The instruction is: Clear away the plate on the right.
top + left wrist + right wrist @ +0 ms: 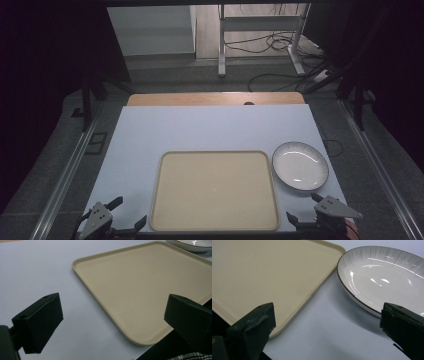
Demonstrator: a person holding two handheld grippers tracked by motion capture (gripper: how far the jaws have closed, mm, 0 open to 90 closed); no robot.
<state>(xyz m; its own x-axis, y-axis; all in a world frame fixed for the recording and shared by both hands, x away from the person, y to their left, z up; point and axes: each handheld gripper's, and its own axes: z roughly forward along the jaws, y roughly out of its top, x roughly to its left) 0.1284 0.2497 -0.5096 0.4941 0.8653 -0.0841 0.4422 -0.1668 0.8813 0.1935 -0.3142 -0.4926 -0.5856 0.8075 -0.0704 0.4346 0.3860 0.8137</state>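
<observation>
A cream rectangular tray [215,190] lies empty on the white table cover near the front edge. A white plate with a dark rim [300,165] sits just right of the tray's far corner. My left gripper [127,212] rests open at the front left, beside the tray's near left corner [140,340]. My right gripper [305,207] is open at the front right, between the tray's near right corner [287,322] and the plate [382,277]. Nothing lies between either pair of jaws.
The white cover [200,127] stretches bare toward the far edge, where a strip of wooden tabletop [215,98] shows. Behind the table are a desk frame [222,45] and cables on the floor. Metal rails run along both sides.
</observation>
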